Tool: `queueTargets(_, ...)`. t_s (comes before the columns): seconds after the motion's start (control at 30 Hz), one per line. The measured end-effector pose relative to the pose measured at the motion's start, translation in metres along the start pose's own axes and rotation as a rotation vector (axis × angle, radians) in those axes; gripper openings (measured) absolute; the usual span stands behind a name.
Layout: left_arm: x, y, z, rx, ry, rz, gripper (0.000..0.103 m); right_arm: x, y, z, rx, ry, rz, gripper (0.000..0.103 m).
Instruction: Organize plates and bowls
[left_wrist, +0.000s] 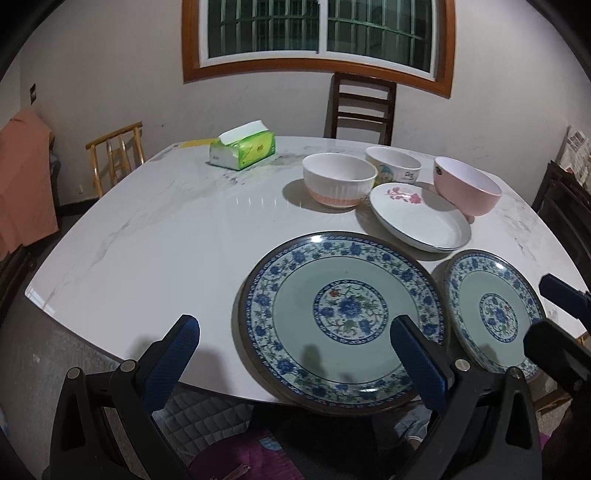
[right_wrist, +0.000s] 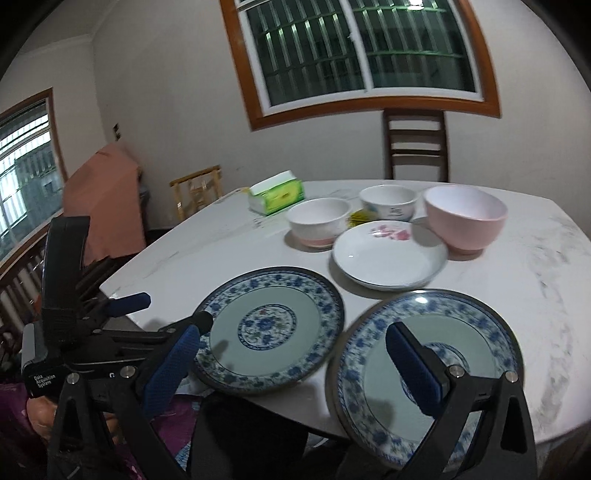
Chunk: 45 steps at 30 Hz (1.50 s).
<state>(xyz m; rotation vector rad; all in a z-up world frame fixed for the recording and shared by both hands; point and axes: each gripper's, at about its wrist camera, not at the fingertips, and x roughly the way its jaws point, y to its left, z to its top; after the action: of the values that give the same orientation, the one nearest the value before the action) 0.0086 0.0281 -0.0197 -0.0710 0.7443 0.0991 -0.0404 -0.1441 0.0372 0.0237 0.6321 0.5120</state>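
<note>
the white marble-look table fills the room's middle, glossy and faintly veined, its corners rounded. on its near edge lie two round blue-and-white floral plates with pale green wells: the large plate overhangs the edge a little, and just beside it, rims almost touching, sits the second blue plate (which of the two is truly bigger is hard to judge through these lenses). behind them rests a shallow white dish with a pink flower printed at its far rim. beyond the dish stand three bowls: a smooth pink bowl on the right, a ribbed white bowl with a pink base on the left, and a white printed bowl furthest back. a green tissue pack sits apart near the far left side.

the left gripper hangs over the near edge, its blue textured pads spread wide, holding nothing. the right gripper hovers likewise, fingers parted, empty, above the two blue plates.
</note>
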Motion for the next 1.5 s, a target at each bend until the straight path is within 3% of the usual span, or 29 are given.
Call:
queueTargets(0.27, 0.013, 0.014, 0.005, -0.041, 0.044, 0.023, 0.103, 0.041, -0.012, 0.015, 0.019, 0.126, 0.107, 0.090)
queueTargets(0.43, 0.017, 0.019, 0.007, -0.057, 0.059, 0.016, 0.103, 0.067, -0.021, 0.019, 0.045, 0.205, 0.148, 0.068)
queueTargets(0.57, 0.025, 0.025, 0.008, -0.088, 0.086, 0.005, 0.102, 0.079, -0.022, 0.026, 0.032, 0.219, 0.074, 0.068)
queueTargets(1.23, 0.052, 0.040, 0.003, -0.172, 0.199, -0.030, 0.100, 0.153, -0.042, 0.040, 0.042, 0.453, 0.138, 0.068)
queueTargets(1.43, 0.060, 0.038, 0.001, -0.161, 0.225, -0.030, 0.093, 0.169, -0.046, 0.035, 0.074, 0.509, 0.135, 0.064)
queueTargets(1.5, 0.063, 0.038, 0.000, -0.163, 0.243, -0.045, 0.081, 0.172, -0.045, 0.037, 0.080, 0.513, 0.143, 0.061)
